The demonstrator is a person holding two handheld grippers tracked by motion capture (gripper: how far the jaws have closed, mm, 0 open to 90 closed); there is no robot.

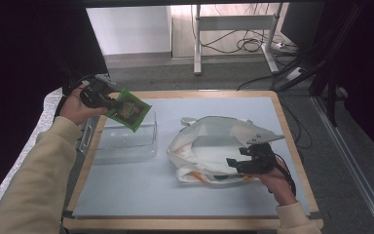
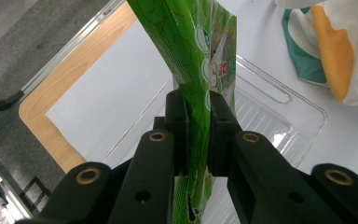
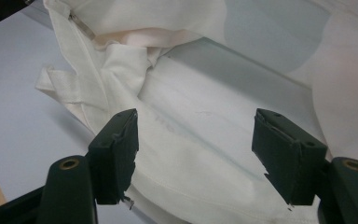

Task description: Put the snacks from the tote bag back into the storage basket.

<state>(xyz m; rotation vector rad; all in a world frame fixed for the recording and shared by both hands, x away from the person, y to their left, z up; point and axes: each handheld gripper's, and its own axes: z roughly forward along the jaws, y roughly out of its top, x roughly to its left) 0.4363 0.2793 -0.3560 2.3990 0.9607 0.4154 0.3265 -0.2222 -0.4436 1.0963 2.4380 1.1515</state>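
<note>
At the upper left of the high view, the left gripper (image 1: 108,101) has its jaws clenched on a glossy green snack packet (image 1: 128,109), held tilted above the clear plastic tray (image 1: 126,144). The packet carries cartoon print and a silvery panel. At lower right, the right gripper (image 1: 239,164) rests with jaws released over the white cloth tote bag (image 1: 209,141) on the bench (image 1: 185,97).

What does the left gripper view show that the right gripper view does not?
Left gripper view: the left gripper shut on a green snack packet, held above a clear plastic tray, with an orange and green print on the bag at upper right.

Right gripper view: the right gripper with its jaws wide apart over the bag's cloth, nothing pinched between them, plus a strap and a zip.

Both: the white cloth bag and the pale blue table mat.
</note>
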